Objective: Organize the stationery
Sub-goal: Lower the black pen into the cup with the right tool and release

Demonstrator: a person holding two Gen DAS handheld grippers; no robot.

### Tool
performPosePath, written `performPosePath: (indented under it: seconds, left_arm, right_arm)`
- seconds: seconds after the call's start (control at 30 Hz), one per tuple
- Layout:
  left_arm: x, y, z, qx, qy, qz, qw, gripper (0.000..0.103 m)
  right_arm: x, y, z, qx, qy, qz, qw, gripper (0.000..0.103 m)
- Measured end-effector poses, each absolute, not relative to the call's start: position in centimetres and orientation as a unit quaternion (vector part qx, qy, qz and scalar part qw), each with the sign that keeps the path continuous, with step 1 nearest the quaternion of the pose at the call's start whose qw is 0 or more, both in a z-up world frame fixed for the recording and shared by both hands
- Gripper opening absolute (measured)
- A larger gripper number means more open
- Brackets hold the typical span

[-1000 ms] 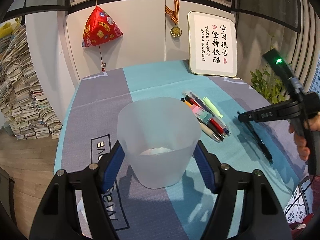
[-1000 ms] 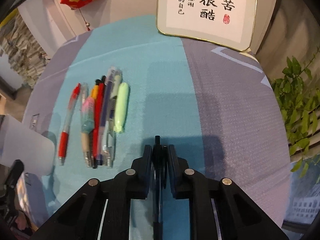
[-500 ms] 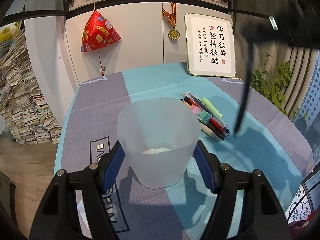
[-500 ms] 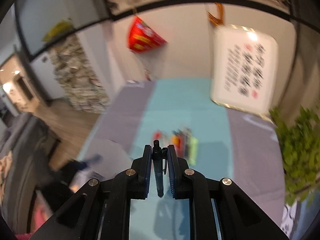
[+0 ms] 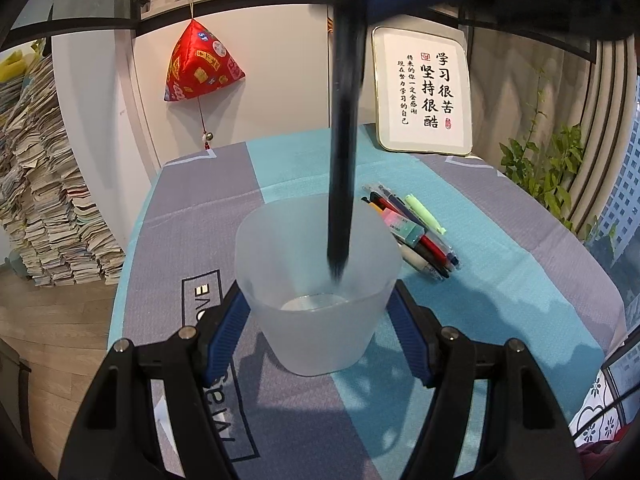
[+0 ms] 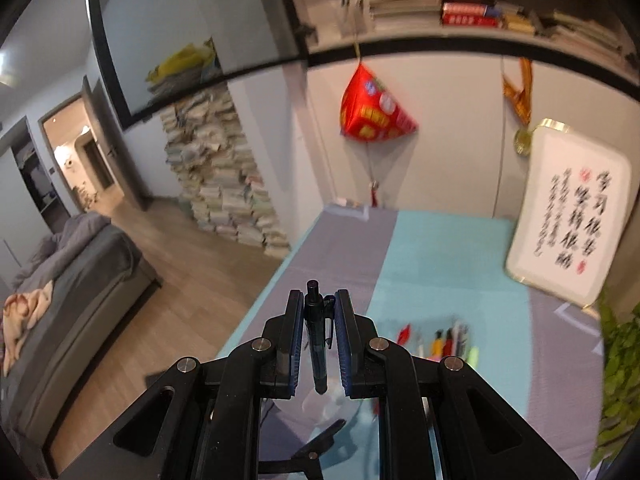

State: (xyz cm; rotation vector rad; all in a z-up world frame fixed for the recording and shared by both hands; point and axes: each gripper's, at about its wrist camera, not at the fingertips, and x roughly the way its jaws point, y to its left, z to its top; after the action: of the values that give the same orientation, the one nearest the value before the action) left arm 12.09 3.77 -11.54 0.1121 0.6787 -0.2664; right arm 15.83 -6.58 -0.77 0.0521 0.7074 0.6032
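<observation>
A frosted translucent cup [image 5: 316, 320] stands on the tablecloth, and my left gripper [image 5: 318, 300] is shut on it, blue pads against both sides. My right gripper [image 6: 320, 296] is shut on a black pen [image 6: 318, 336] near its clip end. In the left wrist view the black pen [image 5: 342, 160] hangs almost upright, tip down over the cup's mouth. I cannot tell whether the tip is below the rim. The cup [image 6: 328, 400] shows faintly beneath the right gripper. A row of coloured pens [image 5: 412, 236] lies on the cloth right of the cup.
A framed calligraphy board [image 5: 424, 92] leans at the table's far right, with a leafy plant [image 5: 548, 164] beside it. A red ornament [image 5: 200, 64] hangs on the wall. Stacked books [image 5: 44, 200] stand on the floor past the table's left edge.
My right gripper rose from the cloth with the black pen and swung left until the pen hangs over the cup. The left gripper and the cup stayed still.
</observation>
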Motion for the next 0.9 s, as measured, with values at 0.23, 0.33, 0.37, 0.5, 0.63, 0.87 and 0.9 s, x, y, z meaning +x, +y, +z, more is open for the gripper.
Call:
performPosePath:
  seconds: [0.23,0.33,0.37,0.5,0.63,0.87,0.9]
  left_arm:
    - [12.1,3.9,-11.5,0.053,0.333,-0.129,0.933,0.068]
    - [12.2,3.9,-11.5,0.053,0.333,-0.129,0.933,0.068]
    - [12.2,3.9,-11.5,0.054,0.333,-0.129,0.933,0.068]
    - [12.2,4.0,-11.5,0.055,0.333,-0.129,0.932,0.068]
    - [12.3,4.0,-11.5,0.055,0.334,-0.129,0.932,0.068]
    - [12.3,4.1,-11.6,0.056,0.335,-0.127,0.932,0.069]
    - [12.3,4.1,-11.6,0.056,0.335,-0.127,0.932,0.069]
  right_arm:
    - [17.1,-6.8,-4.7,0.034,0.39,0.291,0.873,0.016]
    - [17.2,-6.8,-5.5,0.035,0.4,0.291,0.868,0.016]
    - [17.1,-6.7,-5.7,0.036,0.403,0.293,0.866,0.016]
    - [17.3,-6.8,-6.0,0.044,0.408,0.296,0.862,0.016]
    - [17.5,-7.2,-6.4,0.056,0.415,0.3,0.857,0.016]
    - [17.3,-8.2,-6.1,0.067,0.41,0.296,0.86,0.016]
    - [17.1,-8.5,-6.0,0.069,0.409,0.297,0.86,0.016]
